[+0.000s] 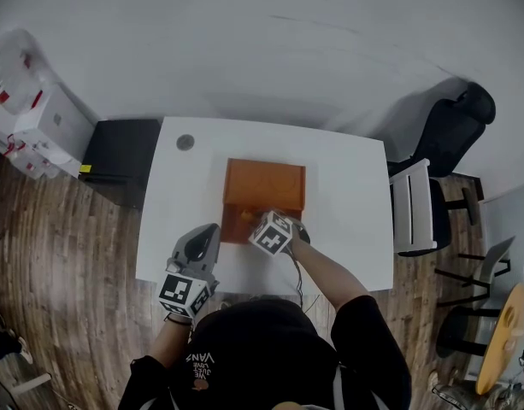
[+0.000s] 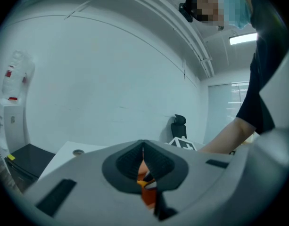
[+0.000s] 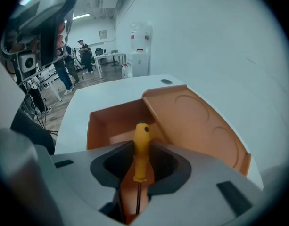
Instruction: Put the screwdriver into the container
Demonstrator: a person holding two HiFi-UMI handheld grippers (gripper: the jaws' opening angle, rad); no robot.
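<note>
Right claw (image 3: 141, 160) clamped on the yellow handle of the screwdriver (image 3: 142, 138); open orange container (image 3: 111, 119) just ahead and below. Carry step: next, lower past the rim, then release. Left claw (image 2: 143, 149) closed, empty.

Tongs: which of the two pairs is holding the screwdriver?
The right tongs: they grip the yellow-handled screwdriver at the orange container, while the left tongs are shut on nothing.
</note>
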